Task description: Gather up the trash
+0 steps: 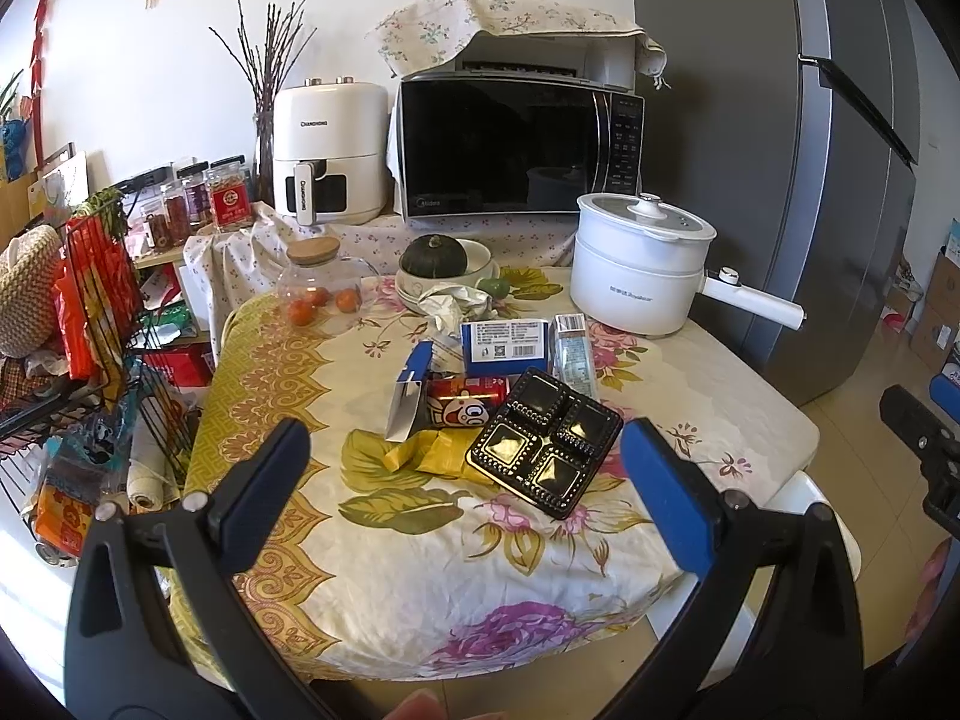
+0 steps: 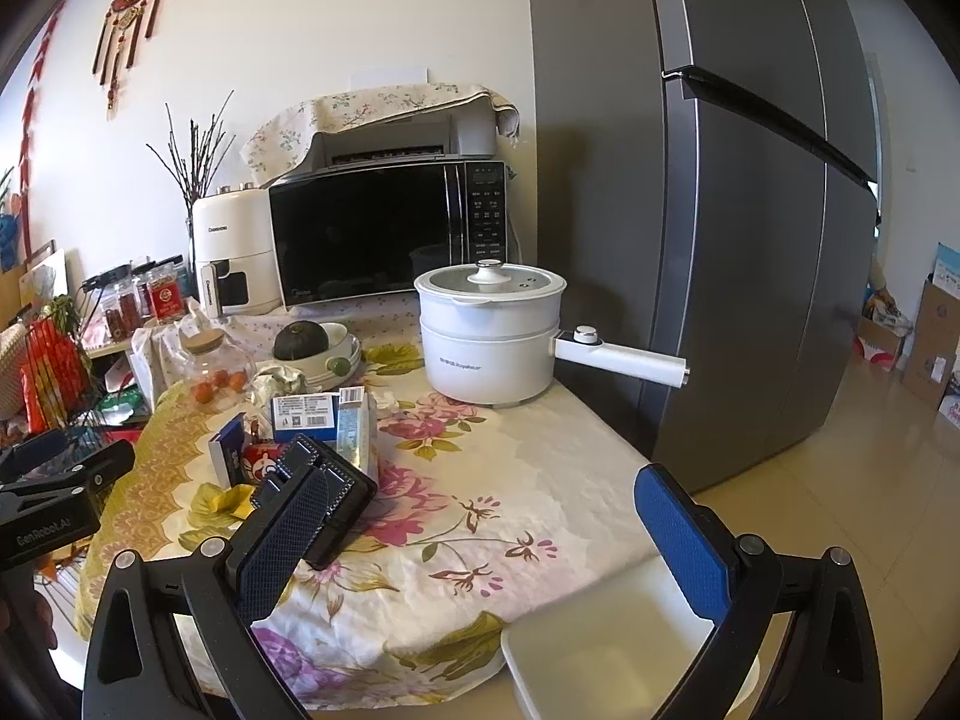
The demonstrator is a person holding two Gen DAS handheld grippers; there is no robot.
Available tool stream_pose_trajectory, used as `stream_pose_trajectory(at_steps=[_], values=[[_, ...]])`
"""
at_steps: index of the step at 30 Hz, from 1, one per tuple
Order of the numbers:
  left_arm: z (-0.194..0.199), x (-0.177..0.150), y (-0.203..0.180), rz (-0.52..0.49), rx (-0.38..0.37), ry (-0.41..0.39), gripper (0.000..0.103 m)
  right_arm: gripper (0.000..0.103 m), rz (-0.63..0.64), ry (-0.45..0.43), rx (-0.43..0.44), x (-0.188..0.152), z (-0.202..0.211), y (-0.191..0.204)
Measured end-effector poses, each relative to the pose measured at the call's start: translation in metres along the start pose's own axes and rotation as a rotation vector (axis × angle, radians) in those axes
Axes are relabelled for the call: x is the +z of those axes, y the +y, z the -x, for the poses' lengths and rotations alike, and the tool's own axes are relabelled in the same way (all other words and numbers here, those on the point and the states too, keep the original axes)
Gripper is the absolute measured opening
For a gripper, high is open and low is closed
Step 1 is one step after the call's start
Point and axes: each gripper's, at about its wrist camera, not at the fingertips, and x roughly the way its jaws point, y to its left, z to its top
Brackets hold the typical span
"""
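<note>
Trash lies in a heap on the flowered tablecloth (image 1: 420,540): a black plastic compartment tray (image 1: 543,450), a red drink can (image 1: 465,399), a yellow wrapper (image 1: 429,450), a blue and white box (image 1: 507,348), a small open blue carton (image 1: 411,390), a pale carton (image 1: 573,348) and crumpled paper (image 1: 453,303). My left gripper (image 1: 465,480) is open, in front of the heap and short of the black tray. My right gripper (image 2: 486,534) is open over the table's right front edge, with the black tray (image 2: 336,492) behind its left finger. A white bin (image 2: 606,660) sits below it.
A white electric pot (image 1: 639,264) stands at the table's back right. A glass jar of small tomatoes (image 1: 321,288) and bowls with a dark squash (image 1: 435,258) stand at the back. A microwave (image 1: 516,150), an air fryer (image 1: 327,150), a grey fridge (image 2: 750,210) and a wire rack (image 1: 102,330) surround the table.
</note>
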Motion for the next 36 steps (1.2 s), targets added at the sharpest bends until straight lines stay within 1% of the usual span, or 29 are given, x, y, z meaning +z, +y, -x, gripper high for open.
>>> stream_pose_trajectory(at_steps=[23,30,36], values=[[0.0003,-0.0011,-0.0014,-0.003,-0.006,0.005,0.103,0.103,0.013,0.000,-0.010,-0.0014,-0.0013,0.0021],[-0.0026,-0.0018,-0.0018,-0.001,-0.032,0.033,0.103,0.103,0.018,-0.002,-0.020,-0.0021,-0.0002,0.0003],[-0.0042,-0.0028,-0.0030,-0.006,-0.032,0.041,0.103,0.103,0.032,-0.007,-0.037,-0.0020,0.0046,0.0015]])
